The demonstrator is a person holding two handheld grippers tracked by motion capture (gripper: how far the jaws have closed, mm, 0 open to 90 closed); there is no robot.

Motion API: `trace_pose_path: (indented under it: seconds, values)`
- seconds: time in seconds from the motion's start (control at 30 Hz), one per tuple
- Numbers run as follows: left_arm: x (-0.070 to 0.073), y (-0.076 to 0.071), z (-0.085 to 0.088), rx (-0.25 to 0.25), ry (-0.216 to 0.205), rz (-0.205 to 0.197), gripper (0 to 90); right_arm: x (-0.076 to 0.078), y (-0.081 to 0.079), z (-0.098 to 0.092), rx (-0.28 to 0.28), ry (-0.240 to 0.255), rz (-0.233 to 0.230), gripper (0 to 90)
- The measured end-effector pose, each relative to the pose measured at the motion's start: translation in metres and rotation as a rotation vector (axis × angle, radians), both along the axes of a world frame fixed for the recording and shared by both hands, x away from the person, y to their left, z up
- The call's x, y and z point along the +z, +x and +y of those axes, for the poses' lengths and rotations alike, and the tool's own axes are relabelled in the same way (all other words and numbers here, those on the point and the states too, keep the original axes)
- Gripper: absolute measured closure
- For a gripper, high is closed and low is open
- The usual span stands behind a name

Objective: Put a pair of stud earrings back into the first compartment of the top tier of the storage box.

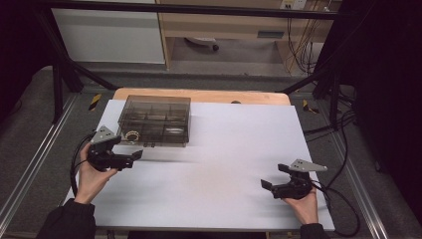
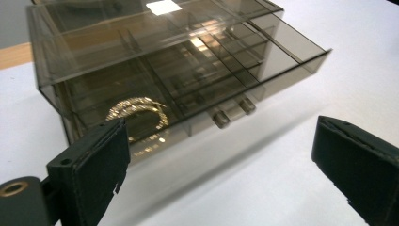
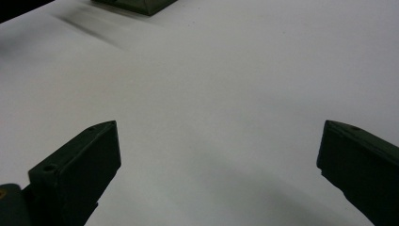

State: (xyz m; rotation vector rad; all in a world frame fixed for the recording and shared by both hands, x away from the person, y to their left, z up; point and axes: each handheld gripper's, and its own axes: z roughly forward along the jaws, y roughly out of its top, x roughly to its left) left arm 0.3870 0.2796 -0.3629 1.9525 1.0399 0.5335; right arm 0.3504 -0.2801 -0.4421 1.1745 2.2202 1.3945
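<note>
A smoky see-through drawer box (image 1: 155, 119) stands at the table's far left, split into several compartments. Behind its front wall, in the lower left compartment, lies a gold bracelet (image 1: 132, 135). My left gripper (image 1: 130, 148) hovers just in front of the box's left corner, open and holding nothing. In the left gripper view the box (image 2: 179, 56), the bracelet (image 2: 139, 110) and two small drawer knobs (image 2: 219, 117) sit beyond the left gripper (image 2: 221, 141). My right gripper (image 1: 272, 176) rests low at the near right, open over bare table. Its jaws stand wide apart in the right gripper view (image 3: 219, 141).
A white sheet covers the table (image 1: 224, 159), with a wooden edge (image 1: 199, 94) showing at the far side. Metal rails and black frame legs (image 1: 59, 84) flank the table. Cables (image 1: 343, 149) trail off its right side.
</note>
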Motion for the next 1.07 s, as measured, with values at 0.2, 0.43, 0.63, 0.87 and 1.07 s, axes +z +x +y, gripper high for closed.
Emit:
trace_pose_path:
  seconds: [0.2,0.43,0.63,0.87,1.07]
  values:
    - [-0.015,-0.011,-0.003,-0.015,-0.004,-0.005,4.7,0.000,0.000,0.000,0.003,0.000,0.001,0.6]
    - [-0.035,-0.026,-0.002,-0.031,-0.008,-0.016,5.1,0.000,0.000,0.000,0.004,0.000,0.001,0.6]
    - [-0.055,-0.030,0.001,-0.038,-0.009,-0.001,5.1,-0.001,0.000,0.001,0.006,0.000,0.000,0.6]
    - [-0.070,-0.028,0.003,-0.041,-0.005,0.019,5.1,-0.002,-0.001,0.000,0.007,0.000,0.005,0.6]
    - [-0.077,-0.026,0.005,-0.040,-0.008,0.035,5.1,-0.004,-0.001,0.001,0.013,-0.006,0.009,0.6]
